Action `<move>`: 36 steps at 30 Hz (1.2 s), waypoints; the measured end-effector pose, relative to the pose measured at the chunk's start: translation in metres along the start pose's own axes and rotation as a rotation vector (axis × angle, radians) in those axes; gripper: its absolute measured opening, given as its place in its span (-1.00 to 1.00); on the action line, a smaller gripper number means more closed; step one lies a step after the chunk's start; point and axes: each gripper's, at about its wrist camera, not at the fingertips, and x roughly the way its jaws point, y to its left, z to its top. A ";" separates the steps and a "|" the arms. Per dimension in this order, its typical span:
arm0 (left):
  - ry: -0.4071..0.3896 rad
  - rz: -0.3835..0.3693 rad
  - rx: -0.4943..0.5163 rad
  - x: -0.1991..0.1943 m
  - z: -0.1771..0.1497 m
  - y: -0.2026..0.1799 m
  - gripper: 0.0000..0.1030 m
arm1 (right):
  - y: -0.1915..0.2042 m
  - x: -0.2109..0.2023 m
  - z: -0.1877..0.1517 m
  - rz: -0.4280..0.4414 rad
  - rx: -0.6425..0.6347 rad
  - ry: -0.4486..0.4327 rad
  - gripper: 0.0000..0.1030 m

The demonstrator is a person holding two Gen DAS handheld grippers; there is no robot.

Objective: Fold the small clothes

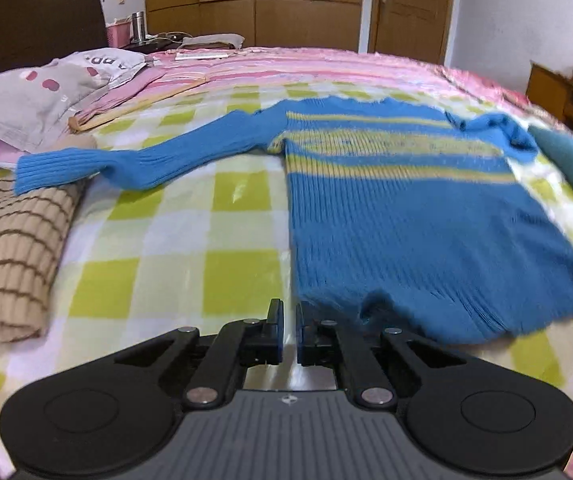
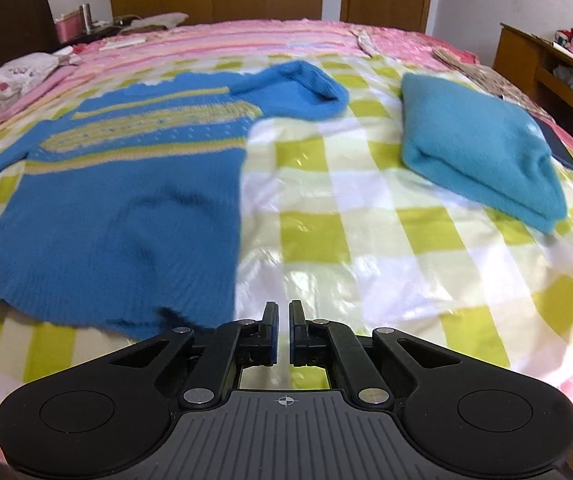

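Left gripper [image 1: 290,312]: matte black, with two thin black fingers [image 1: 275,316] lined in blue on their inner faces. Angled black link arms run back from the fingers, pinned with round silver screws. Behind them sits a grey ribbed plate bearing a small crosshair mark, flanked by two round black discs. Right gripper [image 2: 284,312] looks identical.

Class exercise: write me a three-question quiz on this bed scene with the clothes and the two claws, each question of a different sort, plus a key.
1. True or false: the left claw grips the striped blue sweater.
2. Which sleeve lies stretched out straight? A) the sleeve on the beige garment's side B) the sleeve on the teal garment's side
3. Fill in: the folded teal garment lies on the ____ checked sheet.

Key: 1 false, both it and the right claw are nearly shut and hold nothing; 2 A, toward the beige striped garment; 3 green-and-white.
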 end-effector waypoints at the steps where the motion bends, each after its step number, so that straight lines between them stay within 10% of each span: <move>1: 0.009 -0.003 0.002 -0.003 -0.004 0.001 -0.74 | -0.002 -0.001 -0.002 0.000 0.003 0.002 -0.94; 14: -0.047 -0.063 0.003 -0.012 0.013 -0.026 -0.72 | 0.041 0.010 0.014 0.165 -0.029 -0.059 -0.74; 21: 0.063 -0.070 0.046 0.023 0.002 -0.053 -0.71 | 0.029 0.030 0.003 0.123 -0.027 0.019 -0.78; 36: 0.014 -0.110 0.075 0.017 0.023 -0.078 -0.63 | 0.031 0.022 0.019 0.159 -0.064 -0.057 -0.69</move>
